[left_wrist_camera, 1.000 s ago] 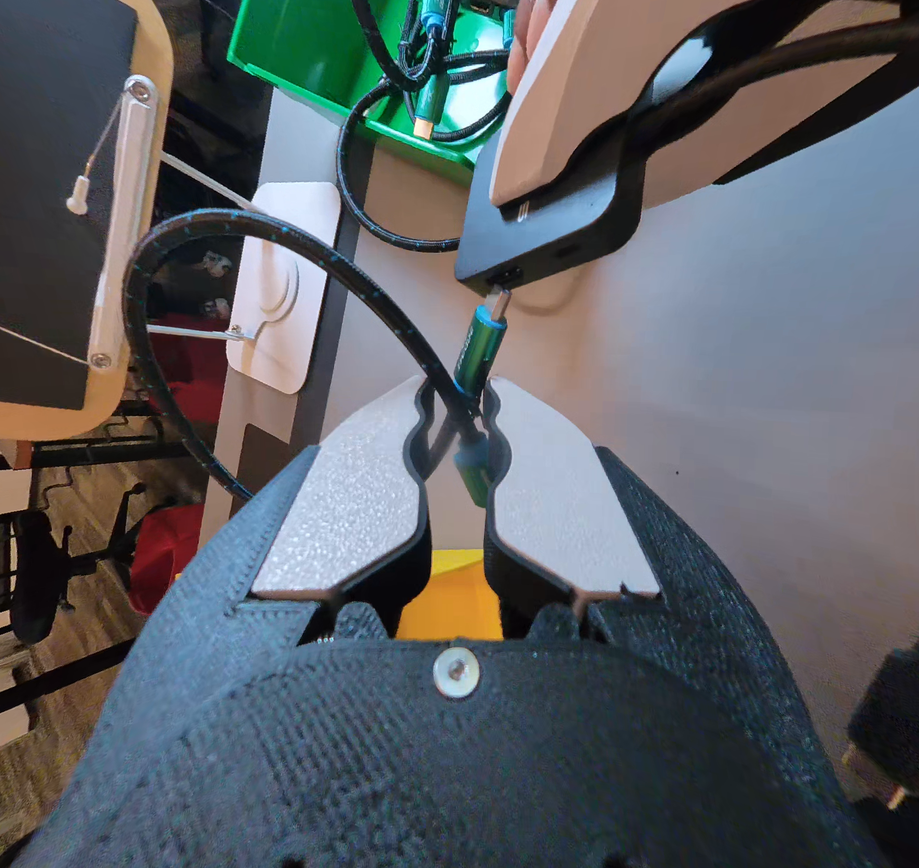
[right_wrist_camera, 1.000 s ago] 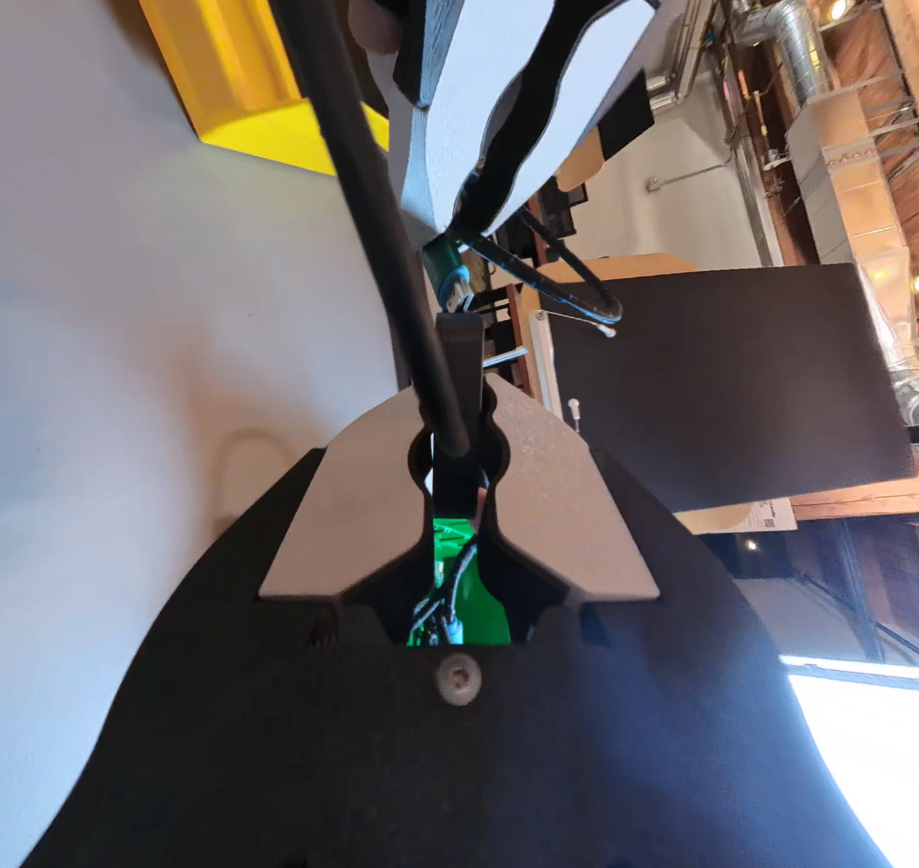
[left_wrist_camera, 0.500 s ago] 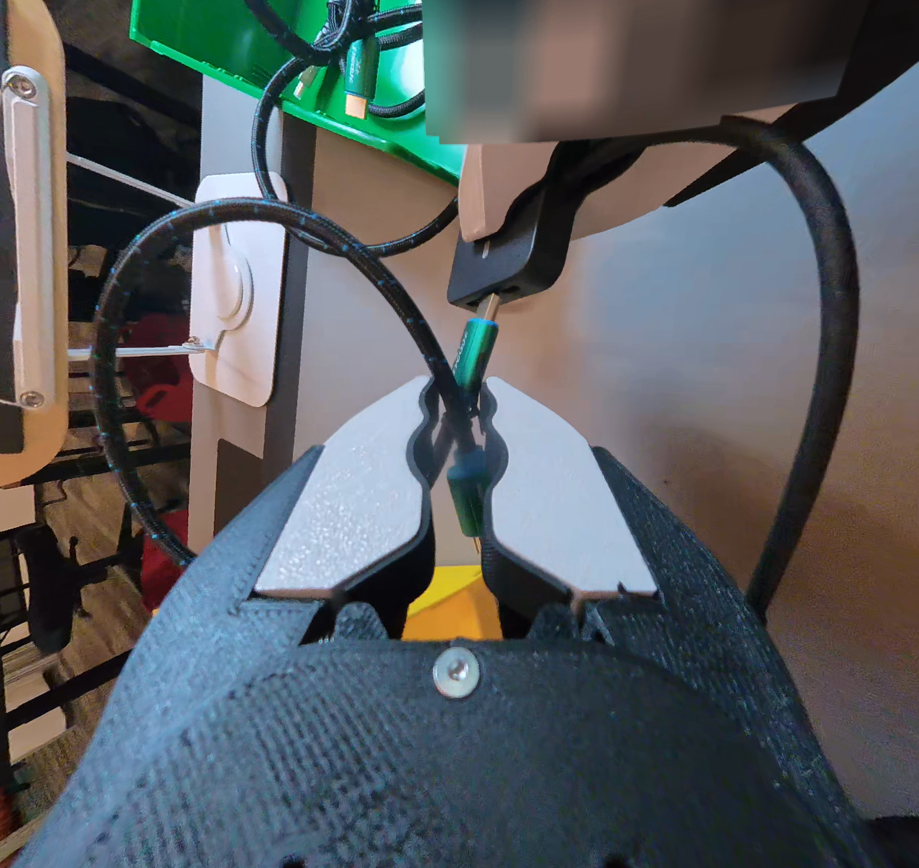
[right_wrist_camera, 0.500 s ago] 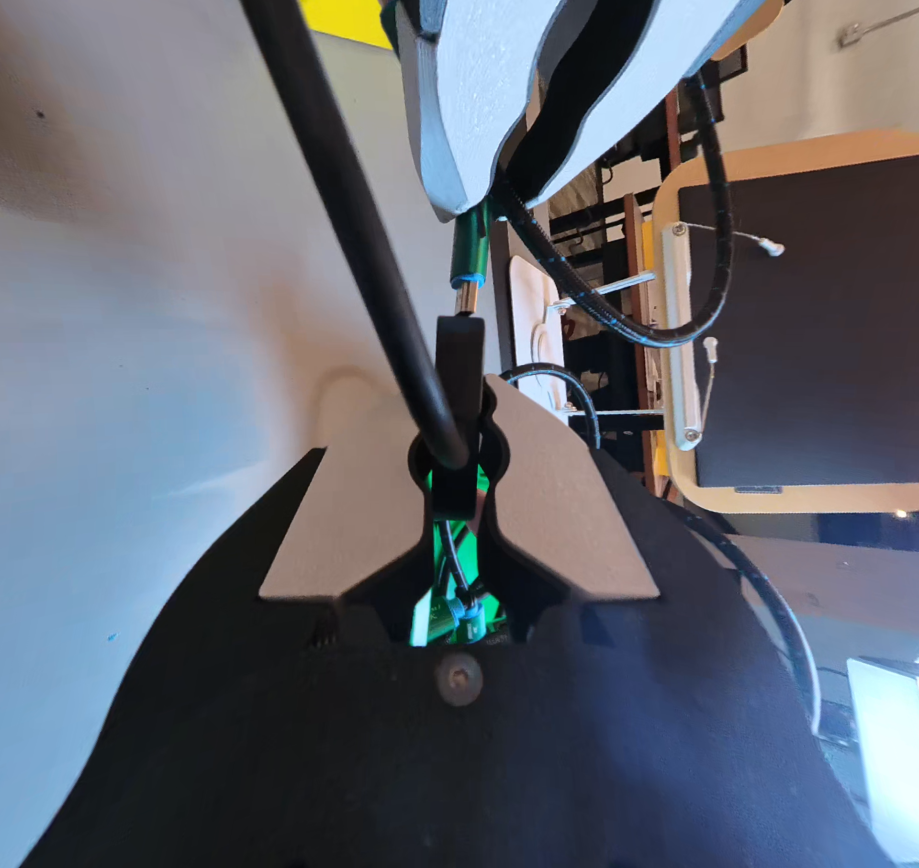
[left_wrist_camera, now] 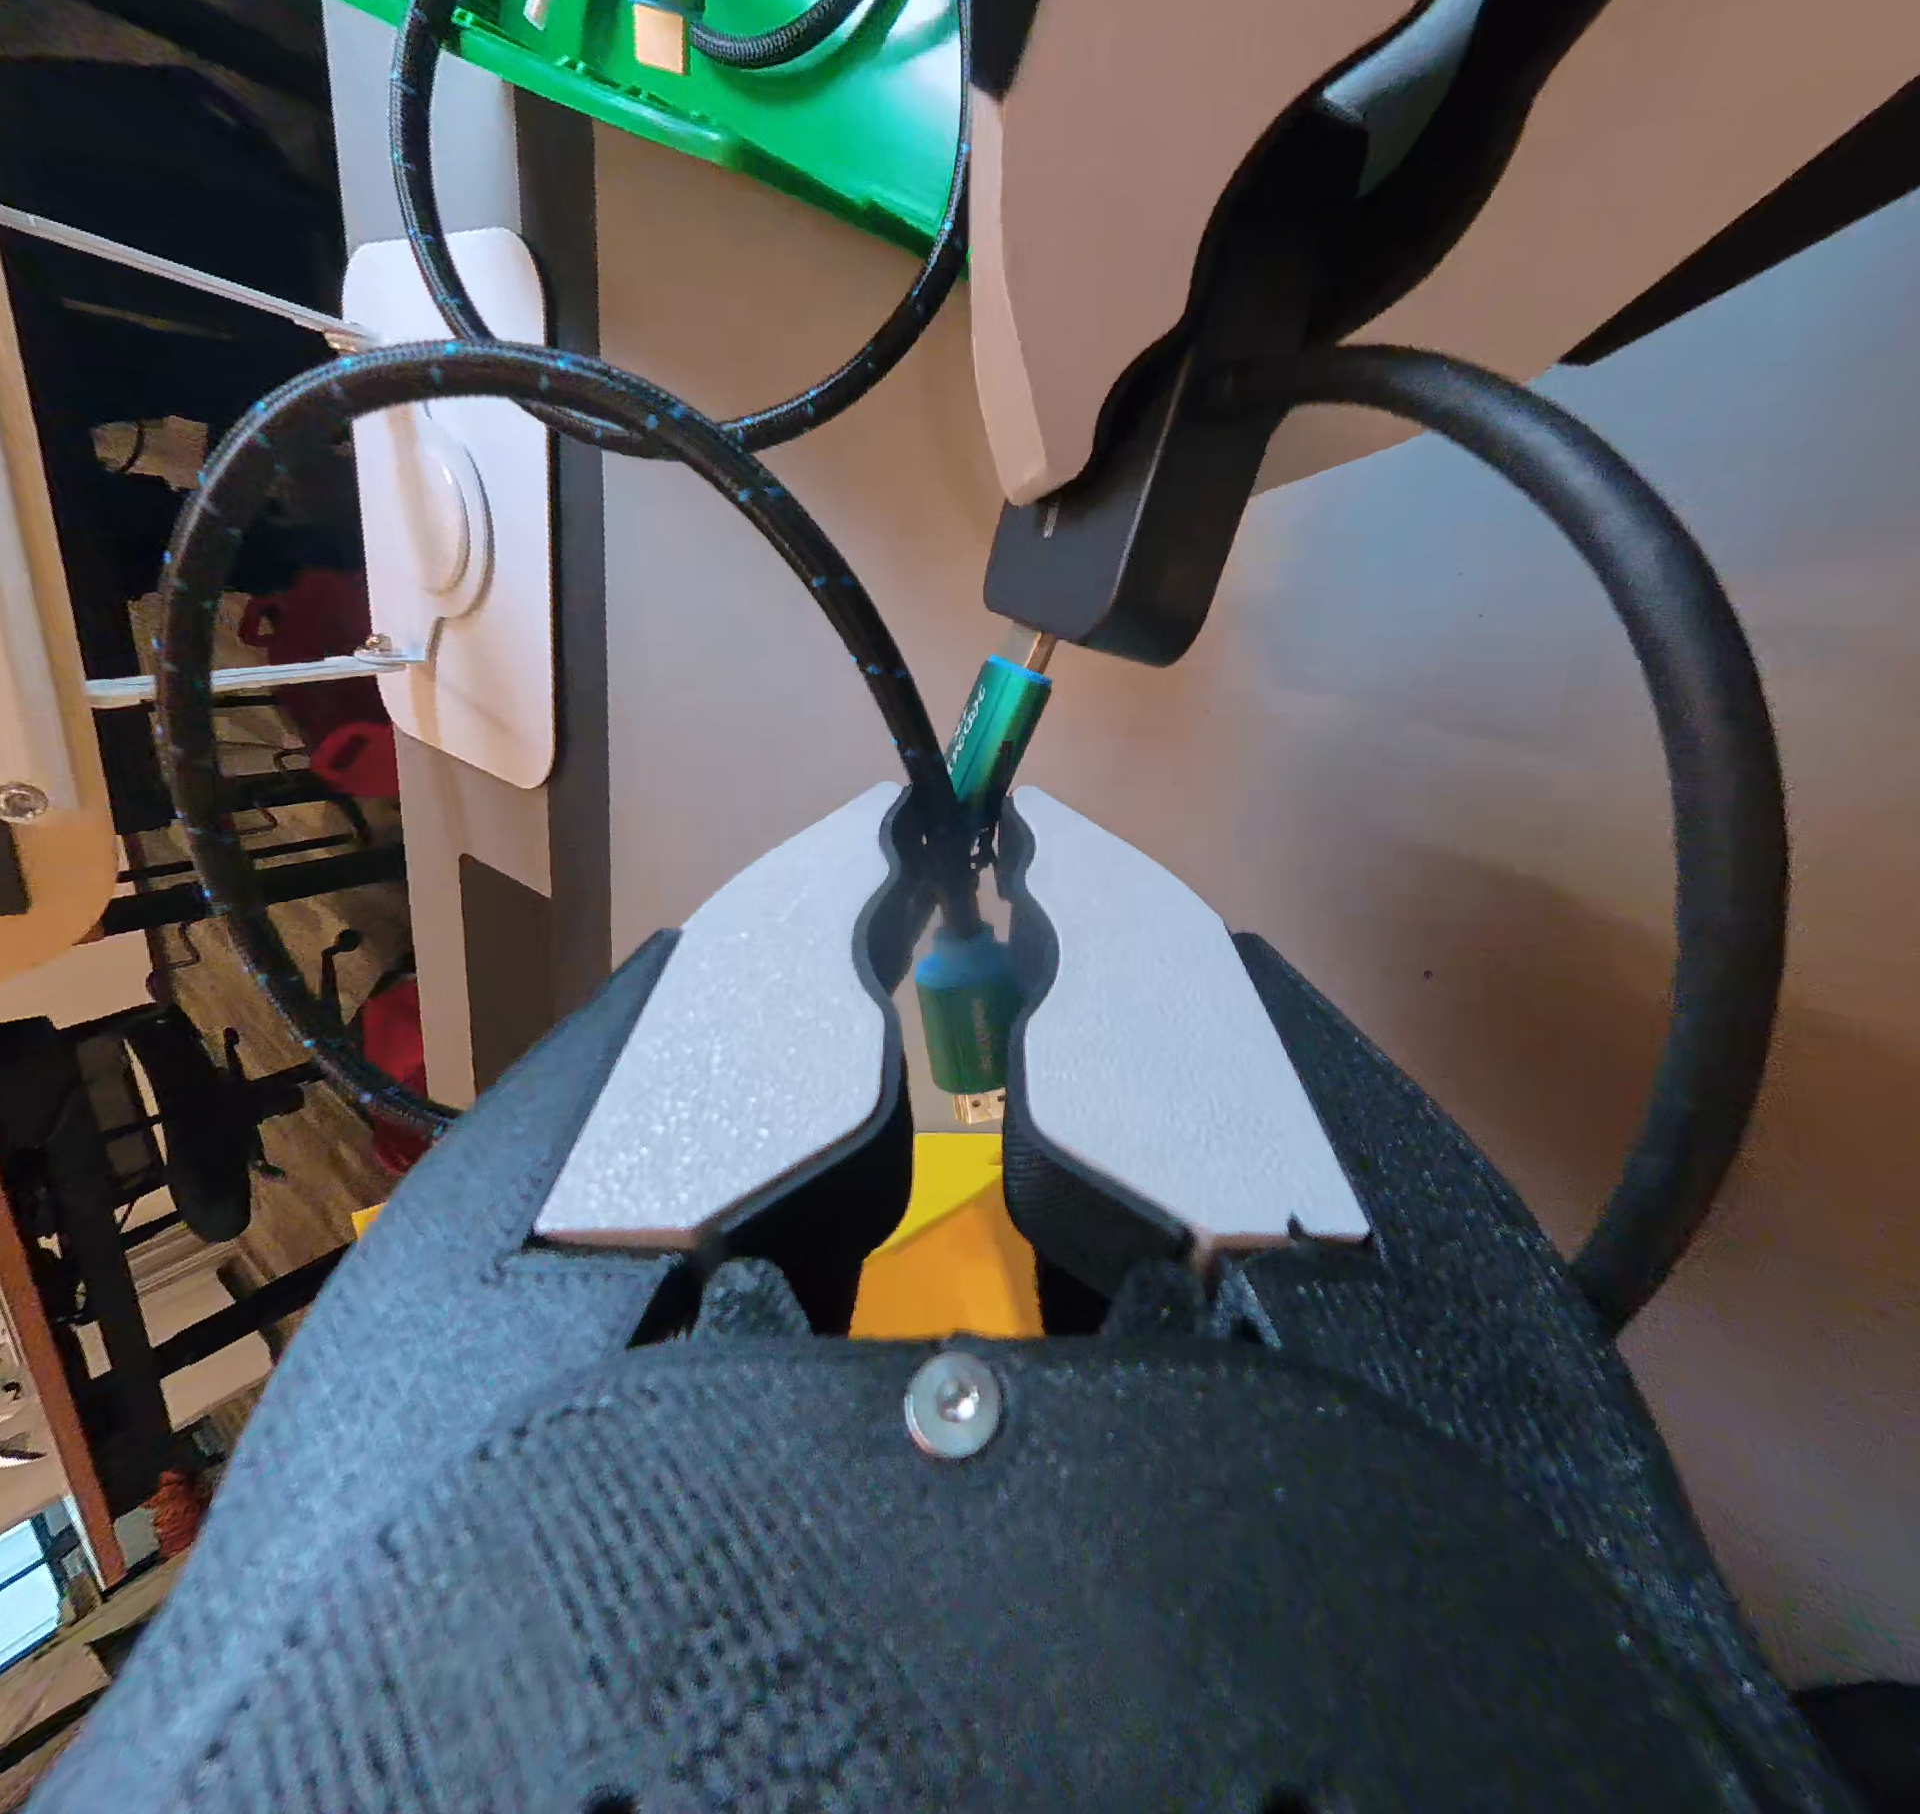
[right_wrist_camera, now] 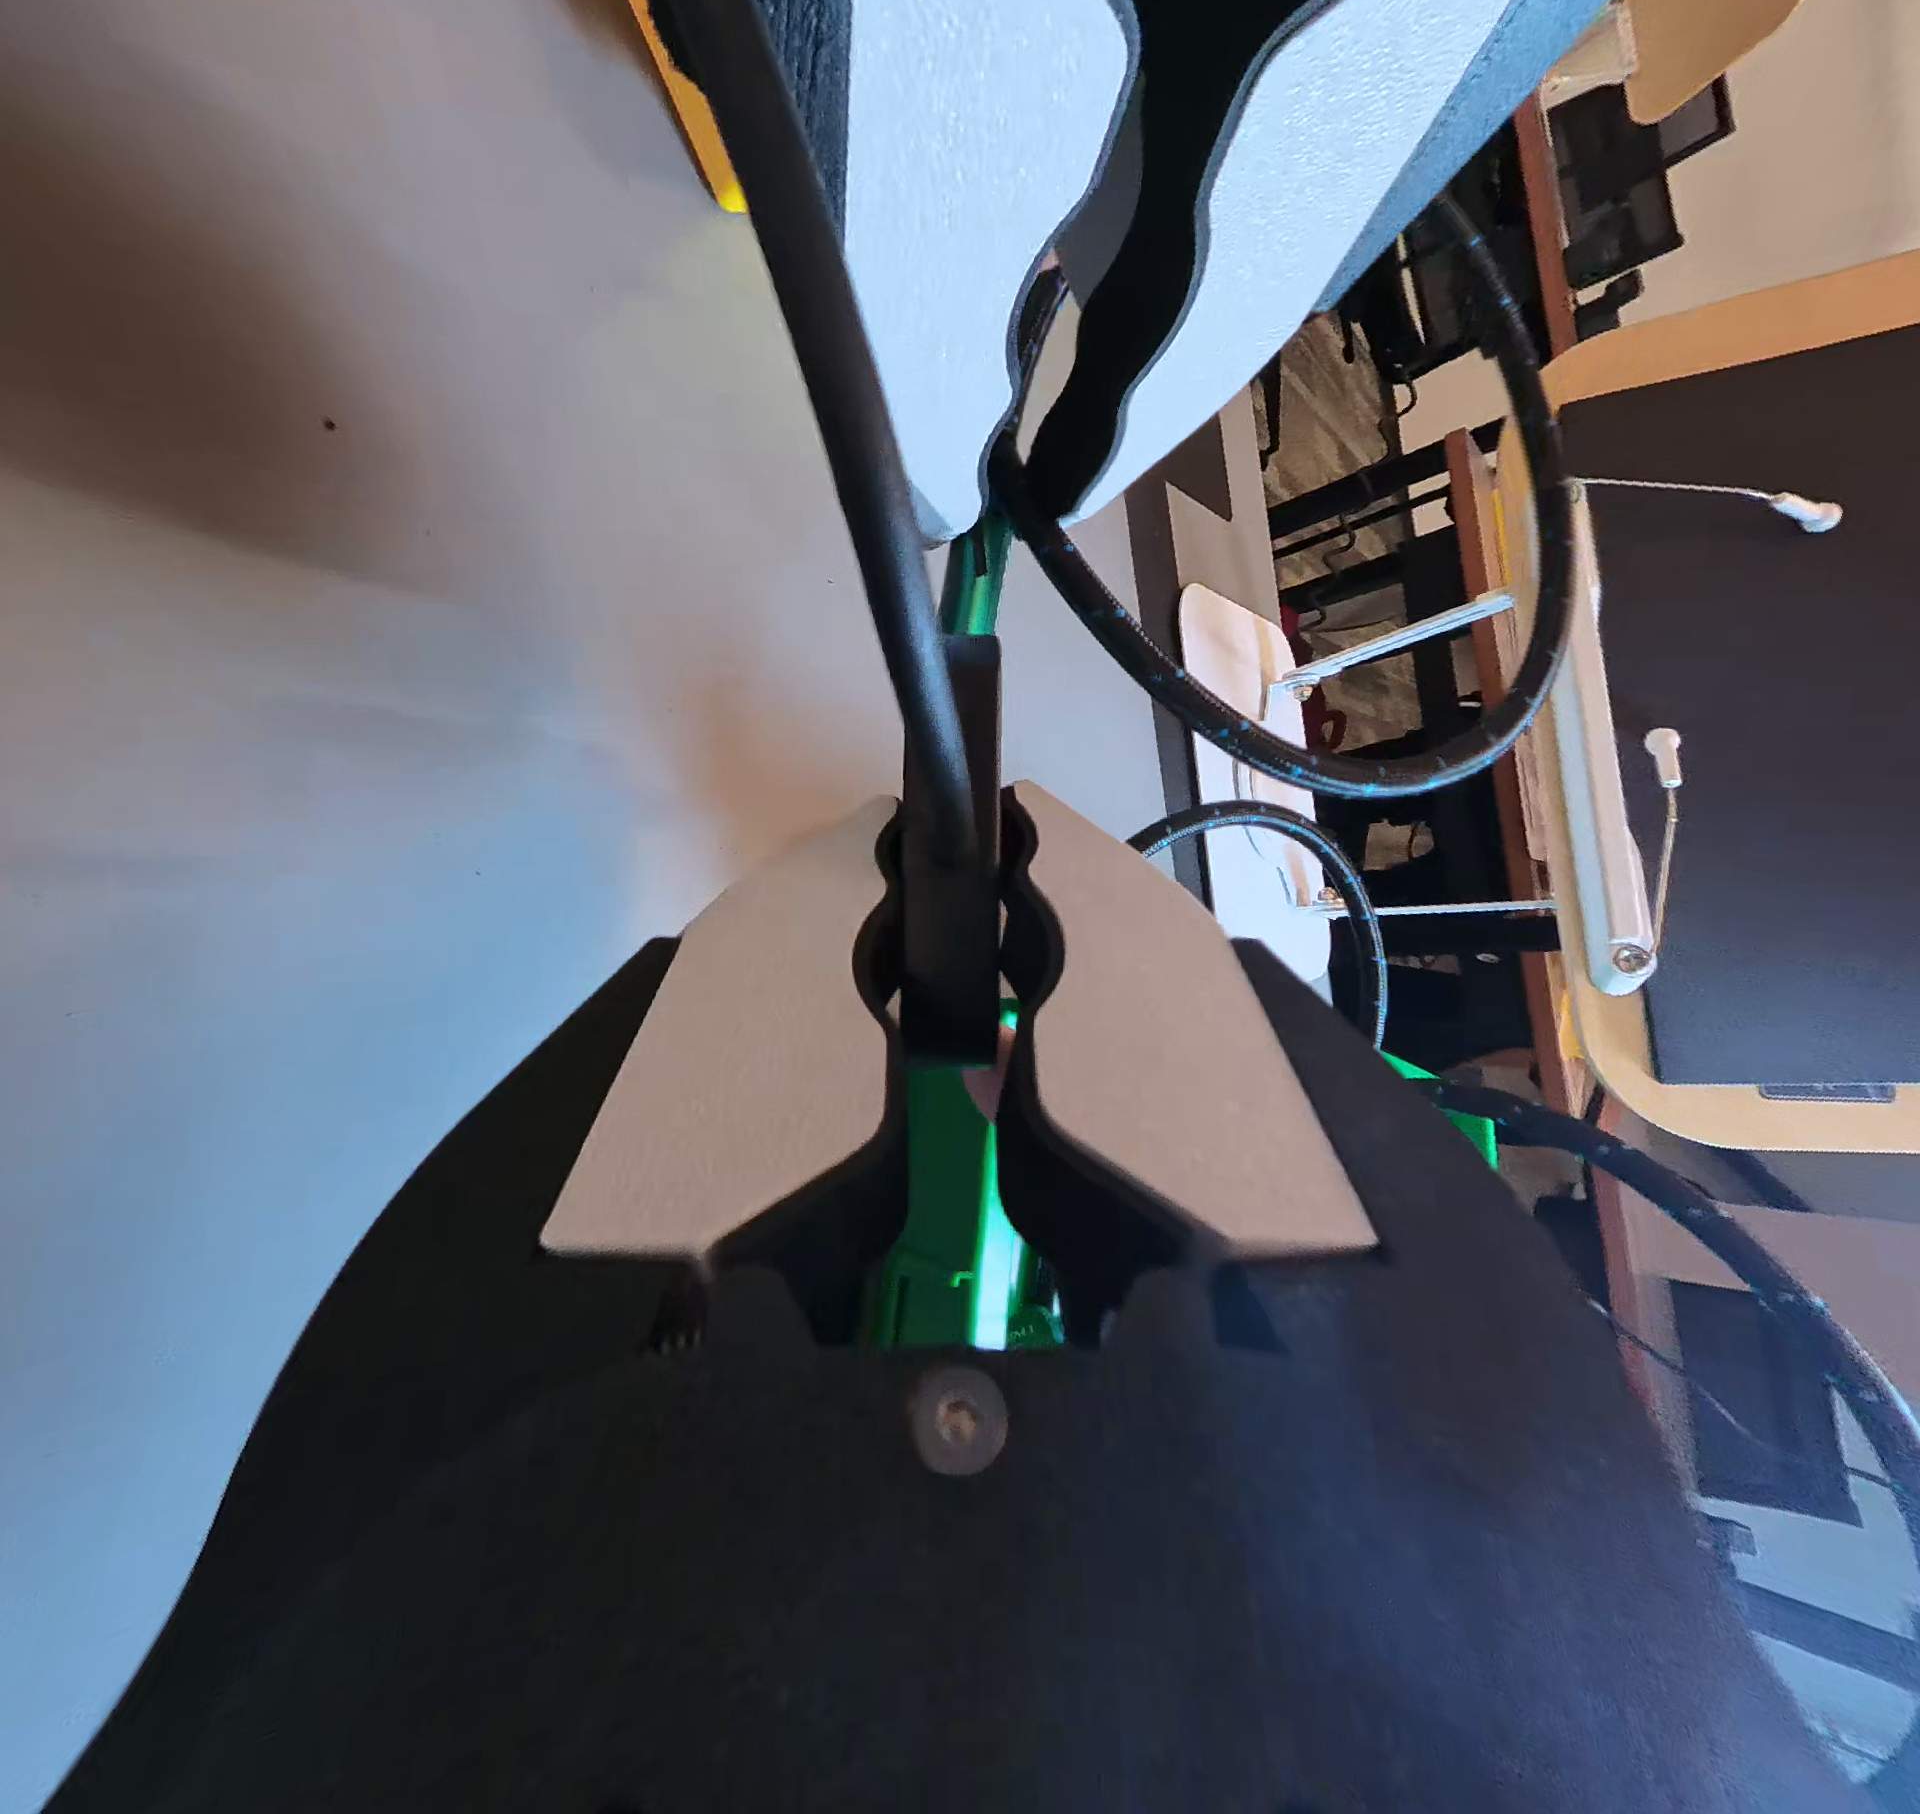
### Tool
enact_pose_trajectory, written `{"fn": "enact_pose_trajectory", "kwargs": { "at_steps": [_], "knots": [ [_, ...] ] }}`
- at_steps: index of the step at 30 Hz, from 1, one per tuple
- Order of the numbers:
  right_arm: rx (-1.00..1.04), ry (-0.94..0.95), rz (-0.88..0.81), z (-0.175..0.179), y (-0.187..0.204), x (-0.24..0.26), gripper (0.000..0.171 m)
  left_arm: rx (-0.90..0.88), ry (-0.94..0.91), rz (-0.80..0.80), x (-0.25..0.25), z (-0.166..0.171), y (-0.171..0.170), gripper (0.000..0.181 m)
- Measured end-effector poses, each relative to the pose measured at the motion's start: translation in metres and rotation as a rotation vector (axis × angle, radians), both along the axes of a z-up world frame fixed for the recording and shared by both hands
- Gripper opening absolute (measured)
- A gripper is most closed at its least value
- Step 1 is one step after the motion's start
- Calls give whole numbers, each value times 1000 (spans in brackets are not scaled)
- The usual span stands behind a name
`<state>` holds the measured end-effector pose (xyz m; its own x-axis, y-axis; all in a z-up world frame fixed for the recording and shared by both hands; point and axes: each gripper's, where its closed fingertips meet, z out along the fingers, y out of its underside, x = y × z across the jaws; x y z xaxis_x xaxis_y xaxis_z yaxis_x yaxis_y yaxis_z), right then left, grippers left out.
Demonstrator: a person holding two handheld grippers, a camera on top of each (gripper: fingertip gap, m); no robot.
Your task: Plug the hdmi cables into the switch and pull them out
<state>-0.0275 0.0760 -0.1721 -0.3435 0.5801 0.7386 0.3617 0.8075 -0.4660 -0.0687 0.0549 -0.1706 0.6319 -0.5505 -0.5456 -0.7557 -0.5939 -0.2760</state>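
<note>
The left gripper (left_wrist_camera: 951, 834) is squeezing a green plug (left_wrist_camera: 995, 734) at the end of a braided hdmi cable (left_wrist_camera: 239, 559), with its jaws pressed tight on the plug's back end. The right gripper (right_wrist_camera: 951, 834) is holding the black switch (left_wrist_camera: 1101, 569) up in the air above the pale desk (left_wrist_camera: 1558, 829), with its jaws clamped on the thin body of the switch. The gold tip of the plug is sitting right at a port on the switch's edge and looks partly inside, though the pictures are not showing how deep it is going. The plug is leaning a little to one side, not quite straight with the port. So the step in hand seems to be plugging in. Next, the plug probably needs lining up straight and a firm push, while the other gripper is keeping the switch steady. A thick black cord (left_wrist_camera: 1704, 829) is looping from the switch out over the desk. More cables are lying in a green bin (left_wrist_camera: 831, 133) at the far edge of the desk, and a yellow bin (left_wrist_camera: 951, 1276) is sitting at the near side.
</note>
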Motion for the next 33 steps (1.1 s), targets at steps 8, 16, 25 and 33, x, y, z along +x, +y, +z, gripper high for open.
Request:
{"fn": "enact_pose_trajectory", "kwargs": {
  "at_steps": [8, 16, 25, 33],
  "knots": [
    [-102, 97, 93, 10, -6, 5, 14, 46, -215, -87, 14, 13, 0, 13],
    [-269, 247, 161, 39, -9, 9, 14, 106, -508, -101, 19, 31, 3, 13],
    [-412, 248, 239, 54, -18, 18, 14, 142, -732, -221, 34, 49, -3, 13],
    [-437, 384, 143, 92, 6, 24, 15, 455, -763, -243, 8, 116, -7, 33]
  ]
}}
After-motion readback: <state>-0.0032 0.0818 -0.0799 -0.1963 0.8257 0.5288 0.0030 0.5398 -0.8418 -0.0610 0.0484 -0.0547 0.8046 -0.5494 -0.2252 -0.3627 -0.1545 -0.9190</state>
